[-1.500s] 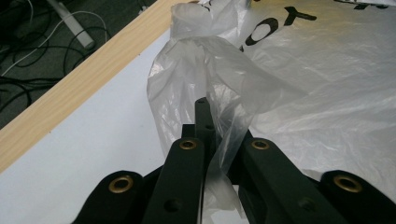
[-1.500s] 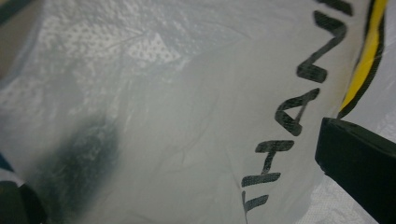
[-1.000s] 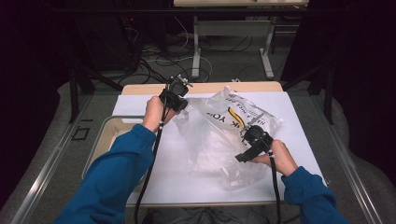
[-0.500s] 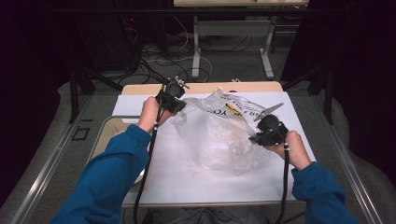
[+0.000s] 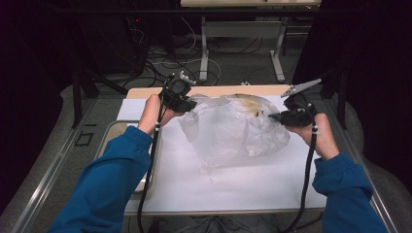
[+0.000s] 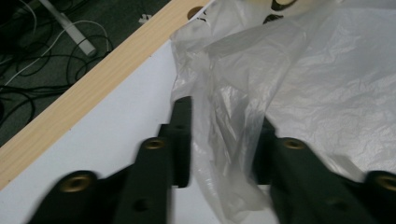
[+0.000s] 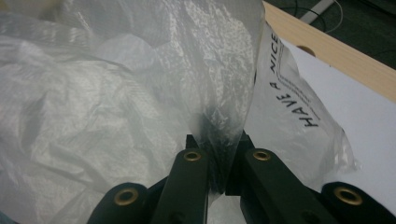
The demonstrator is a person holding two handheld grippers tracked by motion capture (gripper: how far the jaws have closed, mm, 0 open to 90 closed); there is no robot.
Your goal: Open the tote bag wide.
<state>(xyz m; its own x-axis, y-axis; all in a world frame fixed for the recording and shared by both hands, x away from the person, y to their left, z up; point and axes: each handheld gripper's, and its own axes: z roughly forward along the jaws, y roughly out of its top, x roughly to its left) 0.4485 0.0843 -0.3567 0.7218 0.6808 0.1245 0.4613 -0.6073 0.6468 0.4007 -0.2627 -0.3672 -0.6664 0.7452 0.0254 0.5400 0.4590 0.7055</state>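
Crinkled clear plastic bag point(image 5: 233, 128) hangs stretched between both tools above the white table sheet point(image 5: 194, 184). Right gripper point(image 7: 217, 154) is clenched on a fold of it; left gripper point(image 6: 219, 140) has just been opening, film loose between its jaws.

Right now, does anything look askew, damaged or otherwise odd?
Nothing damaged or spilled. The plastic bag is crumpled and lifted off the table, pinched in the right gripper, with a fold hanging loosely between the left gripper's parted fingers.

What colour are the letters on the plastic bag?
Black, on the see-through plastic bag; the right gripper view shows them best.
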